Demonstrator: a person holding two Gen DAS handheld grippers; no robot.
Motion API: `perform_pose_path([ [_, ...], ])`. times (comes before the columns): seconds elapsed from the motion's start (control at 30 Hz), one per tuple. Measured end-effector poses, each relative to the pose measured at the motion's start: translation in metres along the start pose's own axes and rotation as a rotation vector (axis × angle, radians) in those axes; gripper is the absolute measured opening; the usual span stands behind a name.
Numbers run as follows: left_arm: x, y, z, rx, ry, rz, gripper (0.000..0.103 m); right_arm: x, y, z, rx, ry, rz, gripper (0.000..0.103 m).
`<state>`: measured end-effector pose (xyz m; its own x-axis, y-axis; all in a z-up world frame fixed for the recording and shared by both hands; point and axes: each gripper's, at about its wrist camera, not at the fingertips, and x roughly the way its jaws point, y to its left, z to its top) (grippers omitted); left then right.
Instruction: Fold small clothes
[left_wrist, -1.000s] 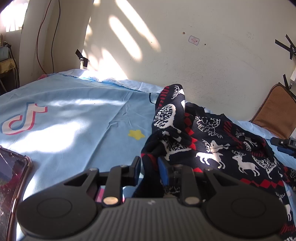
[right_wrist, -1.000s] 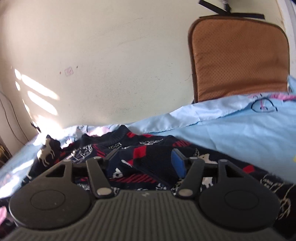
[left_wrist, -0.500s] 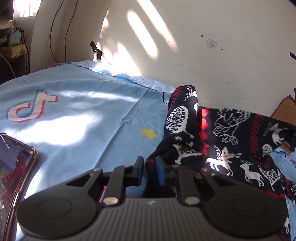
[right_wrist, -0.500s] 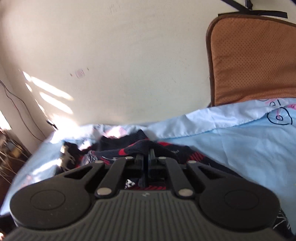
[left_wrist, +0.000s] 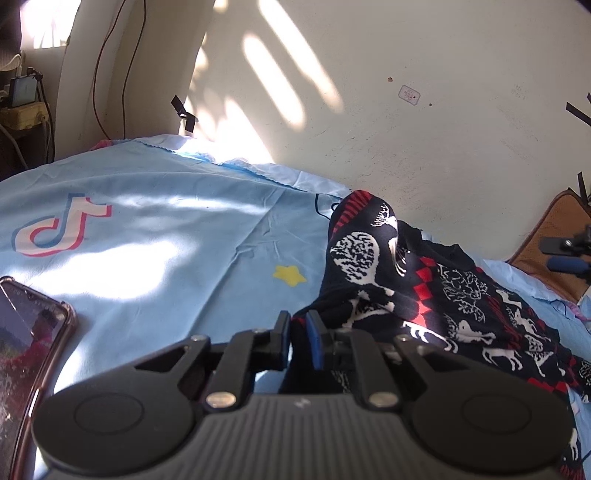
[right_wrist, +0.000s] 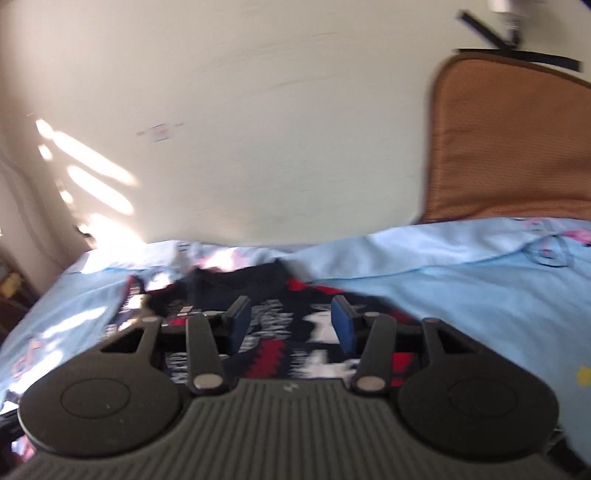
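Light blue sheet (left_wrist: 155, 229) covers bed. Dark reindeer-print sweater (left_wrist: 436, 295) lies rumpled on it, right of yellow star (left_wrist: 290, 275). Left gripper (left_wrist: 297, 332): jaws just closing, clamped on sweater's near edge. Right gripper (right_wrist: 291, 319): jaws just reopening, released above the sweater, nothing pinched.

Bright slanting sunlight, hard shadows, fisheye bending, right view motion-blurred

Left gripper (left_wrist: 298, 338), right gripper (right_wrist: 291, 321): black ribbed housing, blue pads, silver screws.
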<state>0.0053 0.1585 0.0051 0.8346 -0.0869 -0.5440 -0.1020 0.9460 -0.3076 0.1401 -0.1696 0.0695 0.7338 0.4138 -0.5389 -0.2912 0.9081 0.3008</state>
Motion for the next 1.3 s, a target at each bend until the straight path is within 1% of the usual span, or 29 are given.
perform_pose_path([
  [0.03,-0.001,-0.001,-0.001,0.008,-0.007,0.0,0.009,0.017,0.022,0.001,-0.03,0.03,0.062,0.046],
  [0.07,-0.003,-0.003,-0.001,0.017,-0.014,0.001,0.009,0.034,0.039,0.002,-0.058,0.058,0.097,0.041],
  [0.1,-0.003,-0.004,-0.001,0.023,-0.018,0.002,0.009,0.056,0.058,0.002,-0.09,0.093,0.118,0.032],
  [0.13,-0.004,-0.005,-0.001,0.027,-0.021,0.002,0.009,0.076,0.072,0.002,-0.113,0.12,0.12,0.025],
  [0.17,-0.004,-0.005,-0.001,0.028,-0.022,0.0,0.009,0.095,0.082,0.001,-0.123,0.145,0.11,0.023],
  [0.23,-0.003,-0.004,-0.001,0.026,-0.022,-0.005,0.008,0.137,0.091,0.0,-0.101,0.202,0.073,0.009],
  [0.27,-0.003,-0.004,-0.001,0.024,-0.022,-0.008,0.008,0.159,0.095,-0.001,-0.072,0.224,0.063,0.009],
  [0.3,-0.003,-0.003,-0.001,0.023,-0.022,-0.011,0.008,0.172,0.102,-0.003,-0.069,0.228,0.069,0.009],
  [0.33,-0.003,-0.003,-0.001,0.023,-0.022,-0.012,0.008,0.177,0.112,-0.005,-0.105,0.183,0.07,0.008],
  [0.37,-0.003,-0.003,-0.001,0.022,-0.022,-0.013,0.008,0.18,0.122,-0.007,-0.16,0.165,0.05,0.007],
  [0.43,-0.003,-0.003,-0.001,0.019,-0.021,-0.015,0.008,0.183,0.131,-0.003,-0.217,0.165,0.026,0.007],
  [0.5,-0.003,-0.002,0.0,0.015,-0.017,-0.018,0.009,0.177,0.127,0.003,-0.226,0.185,0.043,0.007],
  [0.53,-0.003,-0.001,0.0,0.012,-0.014,-0.019,0.009,0.172,0.123,0.005,-0.214,0.181,0.053,0.008],
  [0.6,-0.002,-0.001,0.0,0.01,-0.014,-0.019,0.009,0.153,0.112,0.006,-0.17,0.143,0.085,0.009],
  [0.67,-0.003,-0.002,0.0,0.015,-0.017,-0.019,0.009,0.131,0.102,0.002,-0.136,0.125,0.116,0.01],
  [0.77,-0.003,-0.003,0.0,0.021,-0.018,-0.017,0.009,0.1,0.086,-0.015,-0.092,0.126,0.174,0.01],
  [0.87,-0.003,-0.004,0.0,0.025,-0.019,-0.015,0.009,0.084,0.071,-0.038,-0.041,0.152,0.215,0.011],
  [0.9,-0.003,-0.004,0.0,0.028,-0.021,-0.013,0.01,0.081,0.064,-0.044,-0.017,0.167,0.214,0.011],
  [0.93,-0.003,-0.004,-0.001,0.031,-0.023,-0.011,0.01,0.082,0.056,-0.053,0.015,0.2,0.189,0.012],
  [0.97,-0.004,-0.005,-0.001,0.036,-0.024,-0.01,0.01,0.08,0.047,-0.059,0.046,0.213,0.177,0.01],
  [1.0,-0.004,-0.006,-0.001,0.04,-0.027,-0.006,0.01,0.072,0.036,-0.062,0.098,0.196,0.209,0.009],
  [1.03,-0.005,-0.007,-0.001,0.044,-0.03,-0.004,0.011,0.064,0.027,-0.063,0.139,0.198,0.215,0.01],
  [1.07,-0.005,-0.007,-0.002,0.048,-0.033,-0.002,0.011,0.053,0.02,-0.064,0.159,0.177,0.198,0.013],
  [1.13,-0.007,-0.008,-0.002,0.055,-0.043,0.003,0.02,0.029,0.008,-0.067,0.167,0.122,0.18,0.016],
  [1.3,-0.011,-0.012,-0.004,0.077,-0.071,0.006,0.024,-0.028,-0.024,-0.082,0.211,0.017,0.118,0.019],
])
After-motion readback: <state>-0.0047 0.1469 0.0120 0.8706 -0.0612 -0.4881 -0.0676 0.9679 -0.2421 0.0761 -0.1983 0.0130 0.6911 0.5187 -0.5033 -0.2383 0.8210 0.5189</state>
